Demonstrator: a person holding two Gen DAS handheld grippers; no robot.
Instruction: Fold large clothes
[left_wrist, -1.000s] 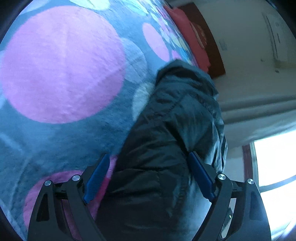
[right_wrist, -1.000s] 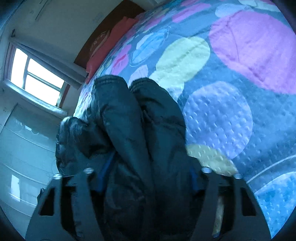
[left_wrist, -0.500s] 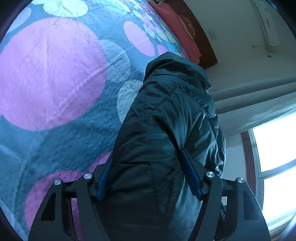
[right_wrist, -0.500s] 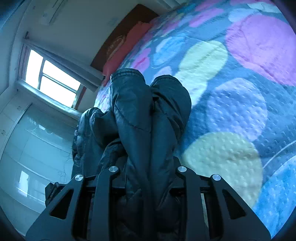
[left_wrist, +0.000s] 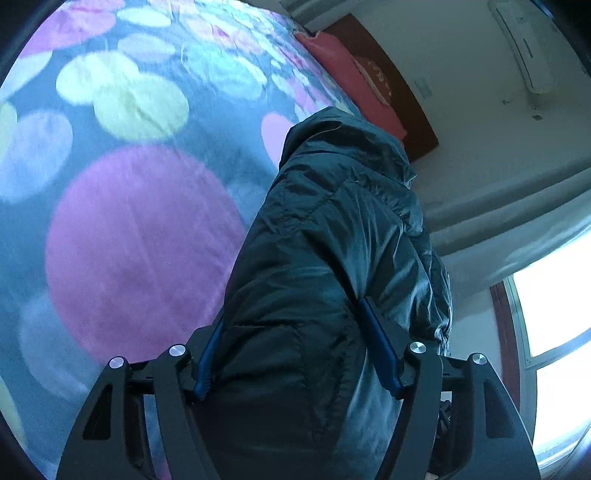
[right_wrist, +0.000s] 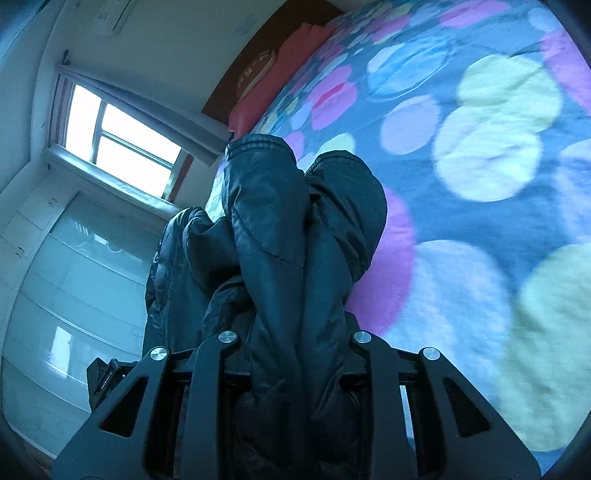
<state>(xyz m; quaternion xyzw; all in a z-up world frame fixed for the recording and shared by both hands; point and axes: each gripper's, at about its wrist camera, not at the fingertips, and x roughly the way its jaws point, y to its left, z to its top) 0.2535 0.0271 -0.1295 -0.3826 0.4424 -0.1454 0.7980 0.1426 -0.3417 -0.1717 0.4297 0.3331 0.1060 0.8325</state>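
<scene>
A dark puffy jacket is gathered into a thick bundle above the spotted blanket. My left gripper is shut on a wide fold of it, and the blue pads press into the fabric on both sides. In the right wrist view the jacket shows two sleeve cuffs side by side at its far end. My right gripper is shut on the bunched fabric, which hides its fingertips. The far end of the bundle hangs just over the blanket.
A red pillow lies against a brown headboard at the bed's far end. A wall air conditioner, a bright window with a curtain and a glossy wardrobe line the room's side.
Both grippers closed onto the jacket, the right one much narrower. Both have risen and shifted with the bundle, so more of the blanket's far part shows.
</scene>
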